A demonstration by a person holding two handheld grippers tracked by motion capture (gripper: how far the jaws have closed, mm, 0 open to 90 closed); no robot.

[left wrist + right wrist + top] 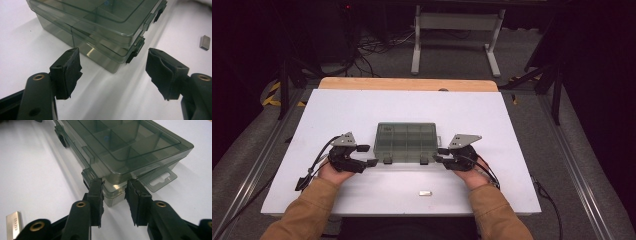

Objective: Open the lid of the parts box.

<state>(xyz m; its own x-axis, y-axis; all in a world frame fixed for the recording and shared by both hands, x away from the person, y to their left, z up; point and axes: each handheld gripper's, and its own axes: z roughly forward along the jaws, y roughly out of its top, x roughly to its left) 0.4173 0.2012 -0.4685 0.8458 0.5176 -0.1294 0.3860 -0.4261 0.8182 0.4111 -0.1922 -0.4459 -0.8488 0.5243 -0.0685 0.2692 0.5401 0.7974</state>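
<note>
**A:** Where's the box, and where have I got the tools?

**B:** The smoky transparent plastic compartment box (407, 141) lies lid-down-shut in the middle of the white table (337, 107), its two dark latches (387, 161) on the near edge. My left gripper (368, 155) sits just off its near-left corner, jaws spread wide with nothing between them; I'm keeping it there to steady that end, I think.

**A:** And the right?

**B:** My right gripper (113, 195) is at the near-right corner, jaws partly drawn in on either side of the corner by the latch there (88, 173). Whether the pads actually press on the plastic, I can't tell. I'd judge I'm lining up to flip that latch.

**A:** Anything loose?

**B:** A small silver metal block (425, 192) lies nearer me, well apart from the box.
</note>
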